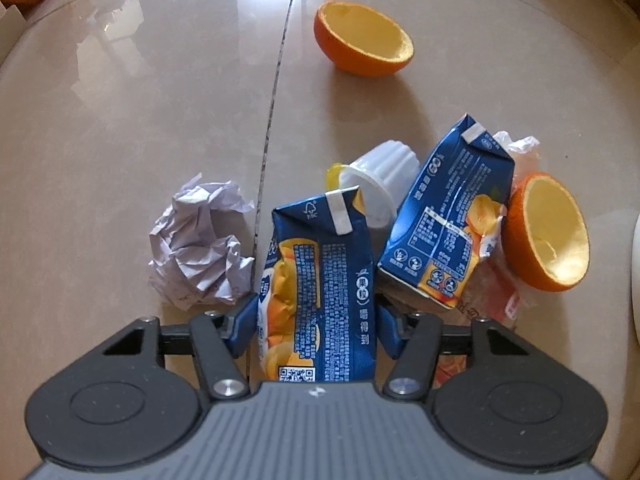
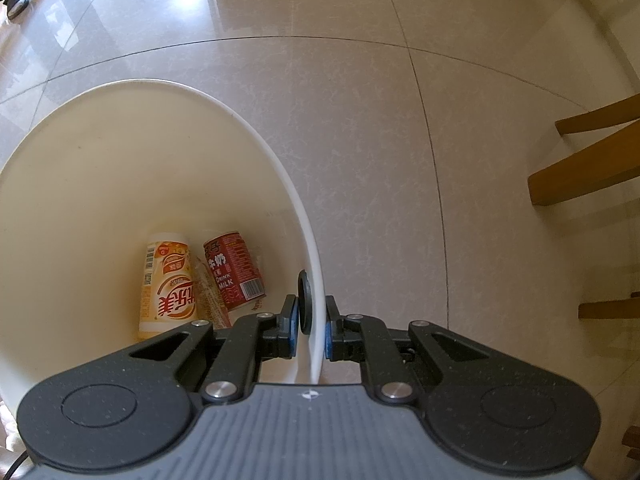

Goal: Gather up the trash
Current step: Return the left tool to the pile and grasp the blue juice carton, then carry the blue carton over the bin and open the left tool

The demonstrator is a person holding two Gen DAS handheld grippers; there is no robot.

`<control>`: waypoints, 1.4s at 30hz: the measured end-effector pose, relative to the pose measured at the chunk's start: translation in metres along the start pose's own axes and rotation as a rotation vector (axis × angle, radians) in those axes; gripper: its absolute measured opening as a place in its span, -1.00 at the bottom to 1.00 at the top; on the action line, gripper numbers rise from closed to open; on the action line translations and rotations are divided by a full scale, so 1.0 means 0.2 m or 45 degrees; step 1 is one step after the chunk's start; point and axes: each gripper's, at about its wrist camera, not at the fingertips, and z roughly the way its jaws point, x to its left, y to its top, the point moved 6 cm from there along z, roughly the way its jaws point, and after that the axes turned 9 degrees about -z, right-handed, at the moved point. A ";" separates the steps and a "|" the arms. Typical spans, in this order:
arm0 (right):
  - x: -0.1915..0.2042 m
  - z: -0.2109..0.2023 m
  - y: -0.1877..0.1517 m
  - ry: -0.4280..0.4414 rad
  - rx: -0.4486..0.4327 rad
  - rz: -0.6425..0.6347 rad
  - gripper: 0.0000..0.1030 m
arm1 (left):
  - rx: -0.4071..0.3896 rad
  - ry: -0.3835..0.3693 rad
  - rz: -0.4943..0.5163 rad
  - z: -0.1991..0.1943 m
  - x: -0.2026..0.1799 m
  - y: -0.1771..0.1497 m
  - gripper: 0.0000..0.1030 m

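while the bin wall is pinched by the right gripper, a juice carton is clamped lengthwise between the left gripper fingers.

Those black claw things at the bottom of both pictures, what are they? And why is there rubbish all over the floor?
They are grabbers that a person holds, one in each hand. Each has a small camera looking out along its two fingers, so each picture is that grabber's own view.

In the left view, the left claw has its blue fingers squeezed on a blue juice carton. Around it on the tiled floor lie a crumpled paper ball, a white plastic cup, a second juice carton and two empty orange halves.

In the right view, the right claw grips the rim of a white bucket. A yellow drink cup and a red milk can already lie inside.

The job is collecting the trash into that bucket.
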 end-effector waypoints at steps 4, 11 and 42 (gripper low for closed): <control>0.00 0.00 0.00 -0.005 0.002 0.003 -0.71 | -0.015 0.021 0.028 -0.09 0.00 -0.02 0.15; 0.01 0.01 0.01 -0.027 0.010 0.011 -0.69 | -0.002 0.056 0.109 -0.24 -0.03 -0.05 0.14; -0.01 0.04 0.02 0.022 0.044 0.043 -0.70 | -0.047 -0.327 0.854 -1.63 -1.09 -0.09 0.14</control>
